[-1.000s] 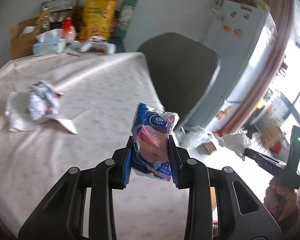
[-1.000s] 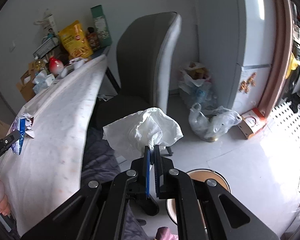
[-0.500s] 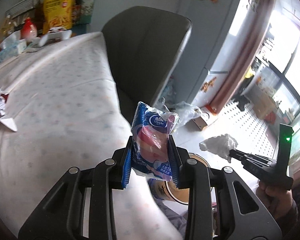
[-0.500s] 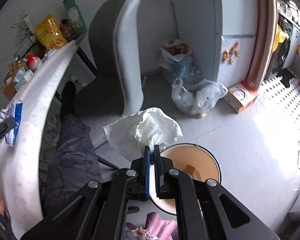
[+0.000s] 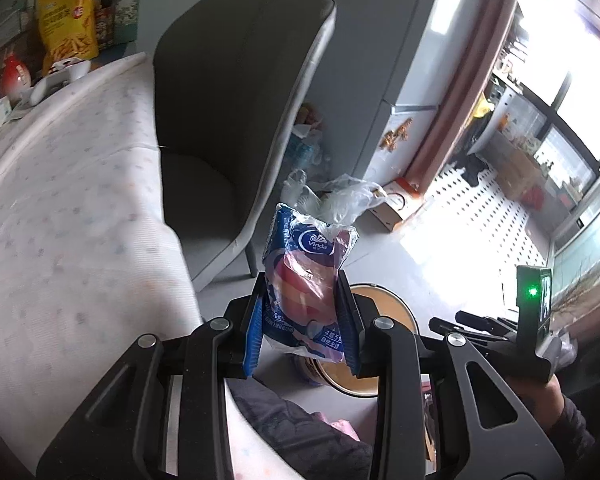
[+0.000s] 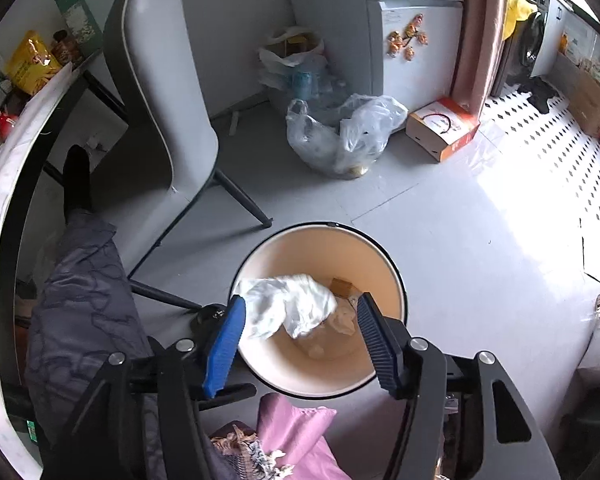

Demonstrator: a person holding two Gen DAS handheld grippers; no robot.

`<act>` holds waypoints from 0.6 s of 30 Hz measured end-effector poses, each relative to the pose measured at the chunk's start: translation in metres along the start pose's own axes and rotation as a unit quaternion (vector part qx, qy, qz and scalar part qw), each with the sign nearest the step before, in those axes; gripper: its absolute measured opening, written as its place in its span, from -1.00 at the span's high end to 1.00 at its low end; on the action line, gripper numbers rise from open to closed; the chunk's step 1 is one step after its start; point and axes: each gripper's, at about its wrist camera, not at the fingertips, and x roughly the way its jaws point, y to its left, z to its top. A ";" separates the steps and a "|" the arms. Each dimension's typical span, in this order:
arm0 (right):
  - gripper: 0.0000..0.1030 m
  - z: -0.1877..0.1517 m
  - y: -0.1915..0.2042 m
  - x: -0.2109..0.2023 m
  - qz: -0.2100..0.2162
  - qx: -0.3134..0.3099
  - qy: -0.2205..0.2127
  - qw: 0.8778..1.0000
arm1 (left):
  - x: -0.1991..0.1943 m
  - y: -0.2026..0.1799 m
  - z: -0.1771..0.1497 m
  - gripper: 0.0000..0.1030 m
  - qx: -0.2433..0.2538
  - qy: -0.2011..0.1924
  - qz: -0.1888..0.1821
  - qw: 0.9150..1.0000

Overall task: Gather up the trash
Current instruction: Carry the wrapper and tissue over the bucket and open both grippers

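My left gripper (image 5: 303, 320) is shut on a blue and pink Vinda tissue wrapper (image 5: 306, 280), held upright past the table's edge, above and beside the round cream trash bin (image 5: 396, 312). My right gripper (image 6: 300, 332) is open right over the same bin (image 6: 384, 256). A crumpled white tissue (image 6: 288, 308) is between and below its fingers, falling into or lying in the bin on other scraps. The right gripper's body also shows in the left wrist view (image 5: 500, 336), low at the right.
A grey chair (image 5: 236, 92) stands by the cloth-covered table (image 5: 60, 200). Plastic bags (image 6: 340, 140) and a small carton (image 6: 440, 128) sit on the floor by the fridge (image 6: 412, 32). The person's legs (image 6: 80, 312) are beside the bin.
The right gripper has opened and let go of the white tissue over the bin. Both grippers swung away from the table toward the bin; the left still holds the wrapper.
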 end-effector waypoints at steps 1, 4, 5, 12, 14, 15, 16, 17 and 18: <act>-0.17 0.000 -0.004 -0.001 -0.002 0.003 -0.002 1.000 | 0.002 -0.002 0.000 0.37 0.002 0.002 -0.001 1.000; -0.20 0.002 -0.015 -0.011 -0.005 0.011 -0.015 1.000 | 0.009 -0.016 0.000 0.37 0.014 0.010 -0.010 1.000; -0.21 0.002 -0.019 -0.016 -0.006 0.013 -0.020 1.000 | 0.012 -0.022 0.000 0.37 0.020 0.013 -0.014 1.000; -0.30 0.004 -0.043 -0.055 -0.017 0.024 -0.061 0.998 | 0.031 -0.066 -0.002 0.37 0.061 0.032 -0.049 0.996; -0.31 0.004 -0.053 -0.066 -0.022 0.031 -0.070 0.997 | 0.037 -0.081 -0.004 0.37 0.073 0.040 -0.061 0.995; -0.31 0.004 -0.058 -0.070 -0.025 0.035 -0.074 0.996 | 0.041 -0.089 -0.005 0.36 0.080 0.046 -0.067 0.994; -0.31 0.003 -0.064 -0.075 -0.029 0.040 -0.079 0.996 | 0.044 -0.096 -0.007 0.35 0.084 0.050 -0.071 0.993; -0.31 0.002 -0.069 -0.079 -0.032 0.045 -0.083 0.995 | 0.048 -0.105 -0.010 0.34 0.094 0.057 -0.076 0.991; -0.31 0.003 -0.072 -0.081 -0.033 0.048 -0.085 0.995 | 0.051 -0.112 -0.012 0.25 0.101 0.062 -0.081 0.990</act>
